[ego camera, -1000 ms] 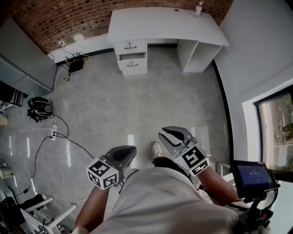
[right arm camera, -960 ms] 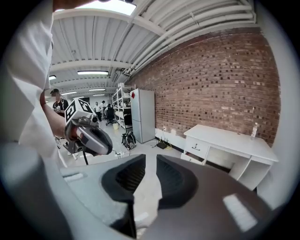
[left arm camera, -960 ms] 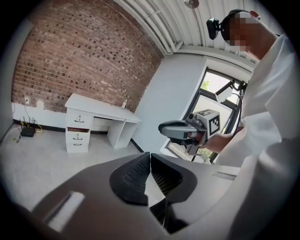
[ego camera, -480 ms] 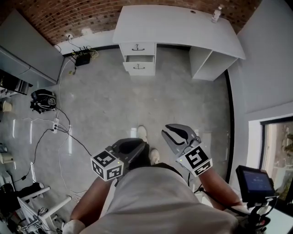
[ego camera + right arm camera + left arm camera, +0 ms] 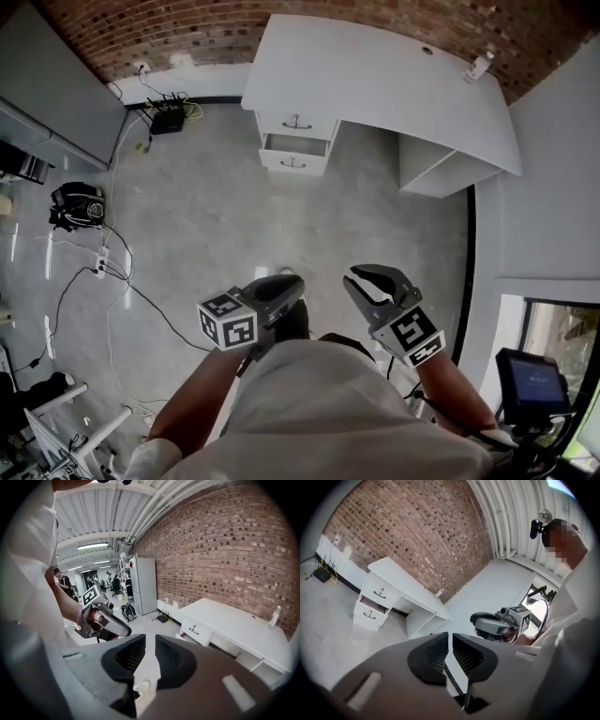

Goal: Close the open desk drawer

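The person has walked closer to the desk (image 5: 375, 75). It looks bigger now and sits lower in the head view than it did a moment ago. The drawer (image 5: 292, 161) is under the top drawer (image 5: 297, 123), on the left side of the desk. It is open, with its front pulled out past the one above. A wide stretch of floor (image 5: 216, 206) lies between the person and the desk, so no gripper can reach the drawer yet. I think a few more steps are needed before the push.

The left gripper (image 5: 295, 284) has just been opening. Its fingers (image 5: 431, 656) are now a little apart, with a thin gap and nothing between them. The right gripper (image 5: 360, 285) has its fingers (image 5: 171, 660) a little apart too, and they hold nothing.

Both arms are bent, and the hands are held in front of the body. The two grippers are side by side, near each other but not touching. Both point ahead toward the desk. The left one sits a bit lower in the head view than the right one.
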### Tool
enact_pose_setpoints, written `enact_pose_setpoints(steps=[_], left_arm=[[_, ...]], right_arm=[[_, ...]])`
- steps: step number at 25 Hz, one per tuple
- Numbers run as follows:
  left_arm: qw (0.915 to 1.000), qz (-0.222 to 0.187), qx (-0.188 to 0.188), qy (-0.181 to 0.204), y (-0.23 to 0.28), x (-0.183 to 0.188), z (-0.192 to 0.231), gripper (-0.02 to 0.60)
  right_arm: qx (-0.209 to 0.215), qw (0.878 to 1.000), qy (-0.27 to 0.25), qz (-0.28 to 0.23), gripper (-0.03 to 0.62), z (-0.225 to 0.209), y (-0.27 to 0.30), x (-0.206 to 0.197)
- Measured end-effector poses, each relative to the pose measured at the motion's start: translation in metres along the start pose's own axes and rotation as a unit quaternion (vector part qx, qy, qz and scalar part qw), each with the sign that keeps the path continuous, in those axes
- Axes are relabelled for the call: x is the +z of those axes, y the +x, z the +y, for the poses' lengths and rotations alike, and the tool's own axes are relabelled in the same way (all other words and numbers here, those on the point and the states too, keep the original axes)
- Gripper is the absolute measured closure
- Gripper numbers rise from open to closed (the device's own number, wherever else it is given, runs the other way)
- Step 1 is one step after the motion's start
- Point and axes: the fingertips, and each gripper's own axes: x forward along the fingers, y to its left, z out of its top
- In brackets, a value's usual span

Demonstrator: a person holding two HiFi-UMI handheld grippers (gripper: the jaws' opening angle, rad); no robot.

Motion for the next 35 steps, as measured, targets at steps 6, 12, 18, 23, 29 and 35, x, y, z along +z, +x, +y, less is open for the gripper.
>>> enact_pose_setpoints(steps=[6, 12, 18, 23, 29, 35], left_arm=[[0.9980, -0.026, -0.006, -0.058, 0.033, 0.044, 0.084, 0.546], [0.9887, -0.068, 0.022, -0.132, 0.060, 0.057, 0.175, 0.546], [0.9607, -0.112, 0.034, -0.252, 0.127, 0.022, 0.287, 0.546], [0.9331, -0.177, 0.051, -0.309, 0.170, 0.019, 0.382, 0.546], [0.9030, -0.232, 0.087, -0.351, 0.232, -0.001, 0.500, 0.546], [0.8858, -0.267, 0.099, -0.366, 0.252, -0.011, 0.577, 0.546]], right_arm=[[0.032, 0.999, -0.026, 0.029, 0.543, -0.063, 0.076, 0.036], [0.097, 0.992, -0.049, 0.070, 0.545, -0.096, 0.154, 0.044], [0.177, 0.969, -0.111, 0.129, 0.546, -0.147, 0.240, 0.015], [0.206, 0.953, -0.140, 0.171, 0.546, -0.192, 0.301, -0.005], [0.245, 0.928, -0.172, 0.220, 0.546, -0.244, 0.361, -0.058], [0.249, 0.916, -0.198, 0.245, 0.546, -0.265, 0.405, -0.086]])
